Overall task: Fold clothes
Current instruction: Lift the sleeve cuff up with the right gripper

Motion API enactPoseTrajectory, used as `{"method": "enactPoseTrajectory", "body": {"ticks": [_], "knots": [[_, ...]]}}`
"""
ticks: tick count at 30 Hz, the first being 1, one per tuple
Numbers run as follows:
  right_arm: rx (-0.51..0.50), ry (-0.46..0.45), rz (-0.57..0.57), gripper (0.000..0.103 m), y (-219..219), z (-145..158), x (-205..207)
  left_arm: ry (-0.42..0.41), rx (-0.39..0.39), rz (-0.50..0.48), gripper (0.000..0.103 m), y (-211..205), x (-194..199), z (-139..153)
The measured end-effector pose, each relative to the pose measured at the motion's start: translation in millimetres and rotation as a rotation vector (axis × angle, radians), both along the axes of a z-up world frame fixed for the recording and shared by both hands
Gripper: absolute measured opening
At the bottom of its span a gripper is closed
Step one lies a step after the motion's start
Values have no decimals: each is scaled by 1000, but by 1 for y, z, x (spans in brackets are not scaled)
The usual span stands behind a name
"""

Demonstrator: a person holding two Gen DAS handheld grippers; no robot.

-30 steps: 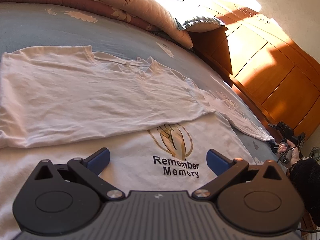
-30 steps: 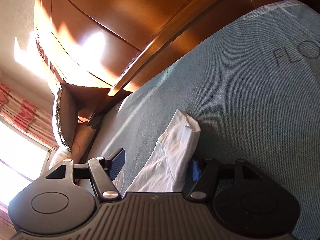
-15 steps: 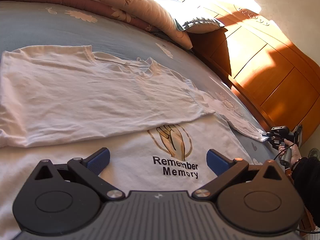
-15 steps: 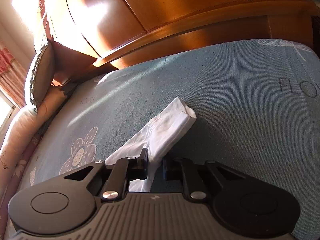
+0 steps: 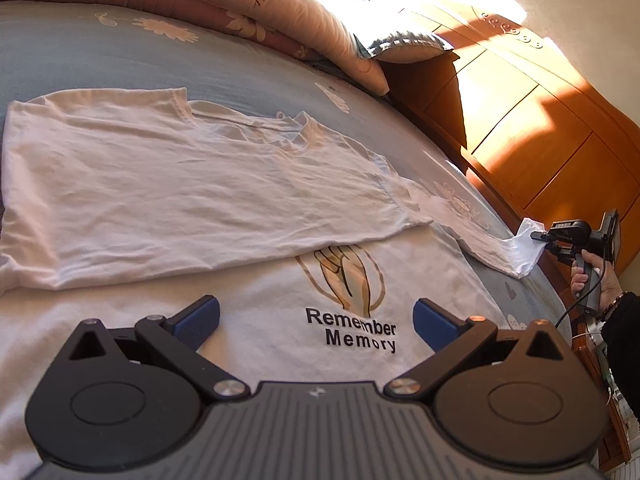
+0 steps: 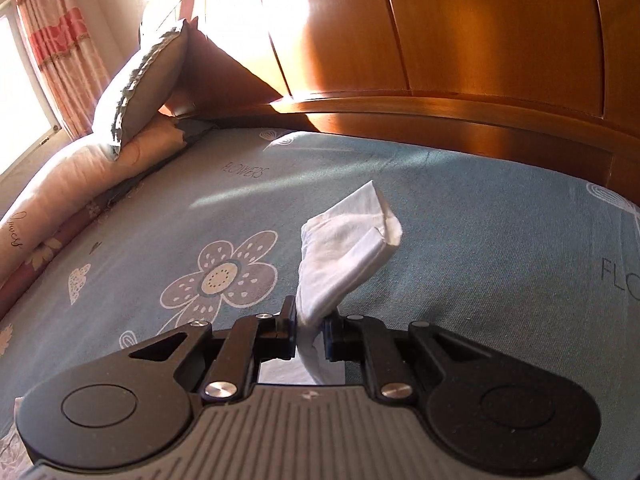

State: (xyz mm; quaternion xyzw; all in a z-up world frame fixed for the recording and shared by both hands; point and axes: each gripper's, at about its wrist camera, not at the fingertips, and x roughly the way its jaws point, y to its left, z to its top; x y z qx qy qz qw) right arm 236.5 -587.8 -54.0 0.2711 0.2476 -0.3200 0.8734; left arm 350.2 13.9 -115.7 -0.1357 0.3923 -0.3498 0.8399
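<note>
A white T-shirt (image 5: 200,192) with a hand print and the words "Remember Memory" lies on the blue bed sheet (image 5: 120,52), its far half folded over the near half. My left gripper (image 5: 316,318) hovers open just above the printed chest, nothing between its blue pads. The shirt's right sleeve (image 5: 520,250) stretches toward the bed edge. My right gripper (image 6: 311,326) is shut on that sleeve (image 6: 348,256), whose cuff stands lifted off the sheet. In the left wrist view the right gripper (image 5: 538,236) shows at the far right, held by a hand.
A rolled quilt (image 5: 280,4) and a pillow (image 5: 404,44) lie along the far side of the bed. A wooden headboard (image 6: 480,40) runs close behind the sleeve. A curtain (image 6: 56,40) and bright window are at far left. Flower prints dot the sheet.
My right gripper went from open around the sleeve to shut on it, then lifted the cuff off the sheet and swung level. The left gripper has stayed put and open.
</note>
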Motion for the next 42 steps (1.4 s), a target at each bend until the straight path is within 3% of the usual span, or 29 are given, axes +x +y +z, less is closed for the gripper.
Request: {"method": "enactPoseTrajectory", "body": {"ticks": [7, 20, 26, 32, 42], "knots": [[-76, 13, 137, 14, 49, 37, 36, 37, -2, 38, 102, 5, -2, 8], [-219, 77, 386, 14, 158, 83, 115, -39, -20, 103, 102, 28, -4, 28], [-288, 105, 511, 14, 216, 88, 148, -27, -45, 132, 102, 40, 2, 30], [-318, 116, 617, 13, 266, 87, 165, 7, 49, 207, 102, 46, 8, 30], [-376, 122, 732, 13, 331, 84, 180, 30, 43, 257, 102, 64, 12, 28]]}}
